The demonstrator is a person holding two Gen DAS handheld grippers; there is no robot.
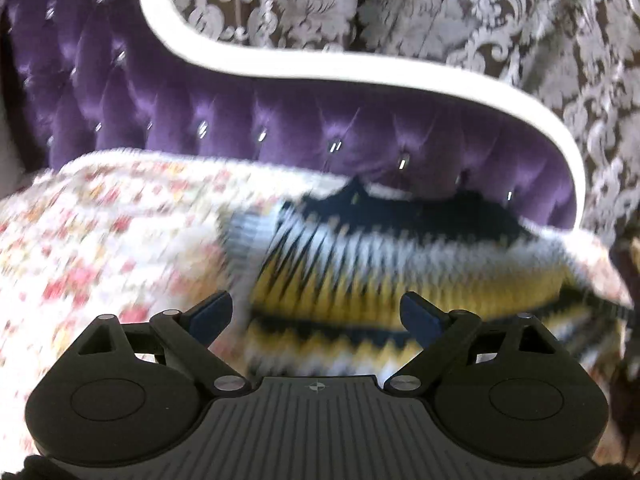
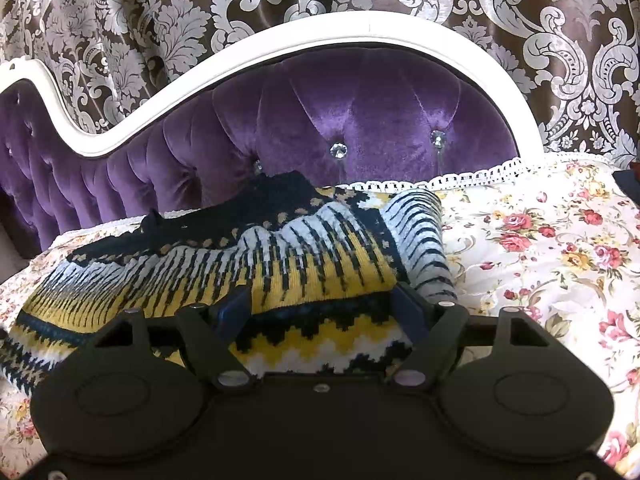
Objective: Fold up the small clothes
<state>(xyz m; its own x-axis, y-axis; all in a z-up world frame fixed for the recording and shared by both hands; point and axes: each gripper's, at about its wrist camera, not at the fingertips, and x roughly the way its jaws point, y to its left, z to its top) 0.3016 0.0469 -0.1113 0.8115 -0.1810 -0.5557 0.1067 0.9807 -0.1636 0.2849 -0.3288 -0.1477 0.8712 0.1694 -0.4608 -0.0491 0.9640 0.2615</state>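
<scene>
Seemingly mid-motion, the left wrist view was blurred throughout. The left tool [image 1: 316, 312] had its blue fingers [image 1: 210, 314] spread wide, gripping nothing. Past the fingertips, from twelve to two o'clock, lay the sweater [image 1: 380, 264], a knit in black, white and yellow bands, on the floral bedspread [image 1: 100, 232]. The sweater's lower zigzag hem ran between the two fingers, though whether it touched them could not be told through the blur. Behind the bed stood the purple tufted headboard [image 1: 280, 116] with its white frame [image 1: 320, 68], and a damask curtain [image 1: 480, 20] filled the area from twelve to three o'clock.

Sharper, the right wrist view showed the right tool [image 2: 324, 312] also spread wide, its fingers [image 2: 234, 310] straddling the near edge of the sweater [image 2: 280, 248] without pinching it. Knit fabric filled the gap between them. The sweater lay crumpled, bunched up toward twelve o'clock, with a striped sleeve draped at one o'clock. It stretched toward nine o'clock across the bedspread [image 2: 540, 248], whose lace trim [image 2: 480, 174] ran against the headboard [image 2: 360, 112]. The curtain [image 2: 160, 20] hung behind.
</scene>
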